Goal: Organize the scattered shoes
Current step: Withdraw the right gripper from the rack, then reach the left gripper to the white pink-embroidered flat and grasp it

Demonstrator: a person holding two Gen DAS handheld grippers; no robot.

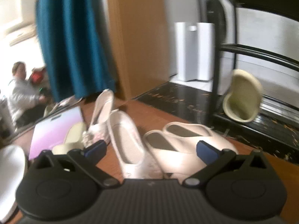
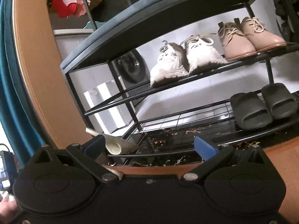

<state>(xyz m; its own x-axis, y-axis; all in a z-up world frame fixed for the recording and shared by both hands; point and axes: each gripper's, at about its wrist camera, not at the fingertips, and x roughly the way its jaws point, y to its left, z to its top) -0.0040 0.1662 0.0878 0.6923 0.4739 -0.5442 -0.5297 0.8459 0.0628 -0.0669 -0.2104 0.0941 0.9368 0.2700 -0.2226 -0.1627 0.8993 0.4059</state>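
Note:
My left gripper point(image 1: 151, 149) is open low over the wooden floor. Between its fingers lie a white flat shoe point(image 1: 127, 140) and a pair of white mules point(image 1: 179, 145). A second white flat point(image 1: 101, 112) with a sparkly toe lies behind. One cream slipper point(image 1: 72, 137) rests on a pink board. Another cream slipper point(image 1: 243, 97) is tilted and blurred at the end of the black shoe rack point(image 1: 261, 54). My right gripper point(image 2: 149, 147) is open facing the rack point(image 2: 168, 91), the cream slipper point(image 2: 119, 145) just beside its left finger; contact is unclear.
The rack holds white sneakers point(image 2: 177, 61), pink lace-up shoes point(image 2: 248, 37) and black slides point(image 2: 261, 108). A teal curtain point(image 1: 74, 46), a wooden panel point(image 1: 140, 37) and white boxes point(image 1: 194, 50) stand behind. A person point(image 1: 20, 93) sits far left.

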